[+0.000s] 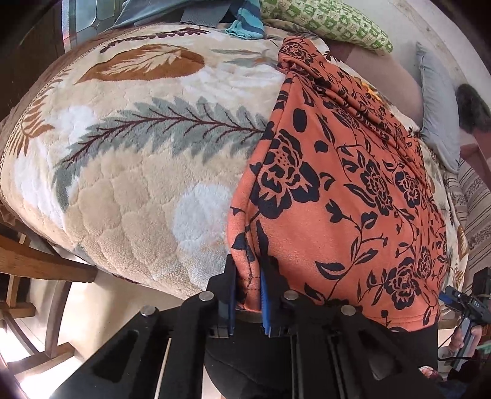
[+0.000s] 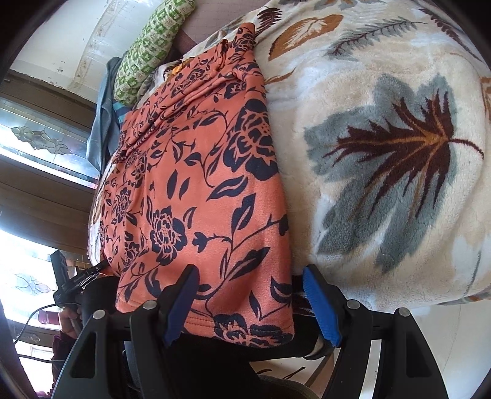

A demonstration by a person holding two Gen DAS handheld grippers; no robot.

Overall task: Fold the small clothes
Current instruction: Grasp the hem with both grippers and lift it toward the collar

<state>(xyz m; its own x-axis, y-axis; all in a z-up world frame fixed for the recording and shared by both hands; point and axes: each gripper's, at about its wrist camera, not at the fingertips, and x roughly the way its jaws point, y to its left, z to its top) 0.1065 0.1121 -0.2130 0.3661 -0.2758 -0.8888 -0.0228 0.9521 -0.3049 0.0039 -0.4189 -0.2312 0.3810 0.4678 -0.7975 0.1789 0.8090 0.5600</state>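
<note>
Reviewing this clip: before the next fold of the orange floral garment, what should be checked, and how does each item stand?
1. Left gripper shut on orange floral garment hem corner: ok.
2. Right gripper gripping the other corner: not ok, open, fingers straddle the hem.
3. Garment lying on the leaf-print blanket: ok.
4. Garment smooth: not ok, bunched at the far end.
5. Layers caught by left gripper: cannot tell.

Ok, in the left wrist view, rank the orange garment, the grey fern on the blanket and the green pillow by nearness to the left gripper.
1. Orange garment: its hem is pinched in the left gripper.
2. Grey fern: mid-blanket, ahead and to the left.
3. Green pillow: at the far end, top of view.
</note>
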